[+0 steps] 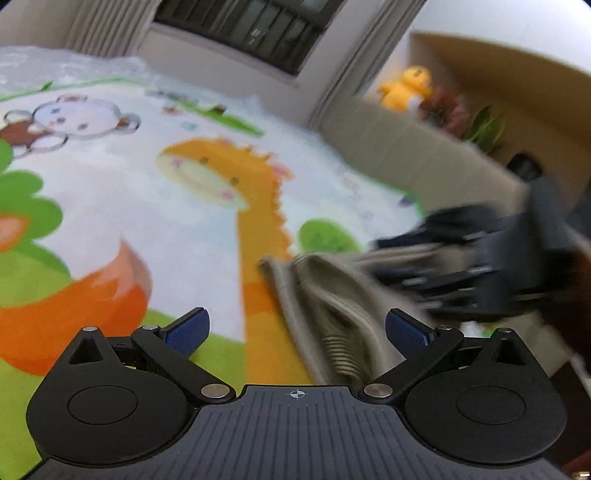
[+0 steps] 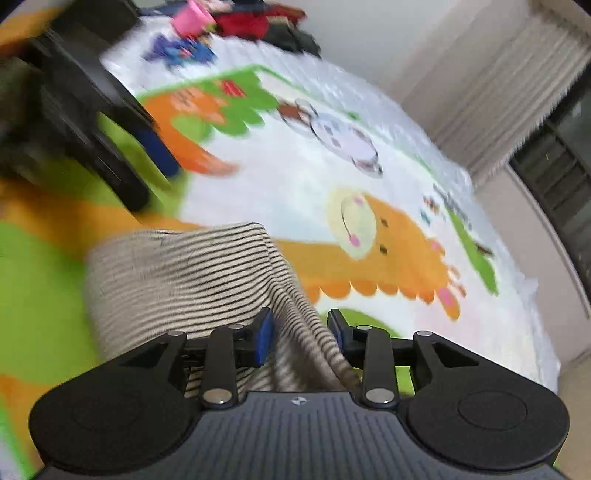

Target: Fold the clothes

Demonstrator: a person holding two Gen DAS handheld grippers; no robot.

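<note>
A beige garment with thin dark stripes (image 1: 332, 295) lies bunched on the cartoon play mat (image 1: 184, 221). My left gripper (image 1: 299, 326) is open wide just above the mat, its blue pads (image 1: 190, 326) spread apart and nothing between them; the garment's edge lies just ahead, toward the right pad. In the right wrist view a ridge of the striped garment (image 2: 177, 273) runs between the fingers of my right gripper (image 2: 300, 336), which is shut on it. The right gripper (image 1: 461, 266) shows blurred at the left wrist view's right side. The left gripper (image 2: 140, 166) appears blurred at the upper left.
The mat (image 2: 369, 166) carries giraffe and monkey prints. A pile of red and dark clothes (image 2: 258, 22) and a pink object (image 2: 192, 16) sit at its far end. A yellow plush duck (image 1: 406, 88) and plants rest on a ledge. Curtains (image 2: 498, 92) and a window border the mat.
</note>
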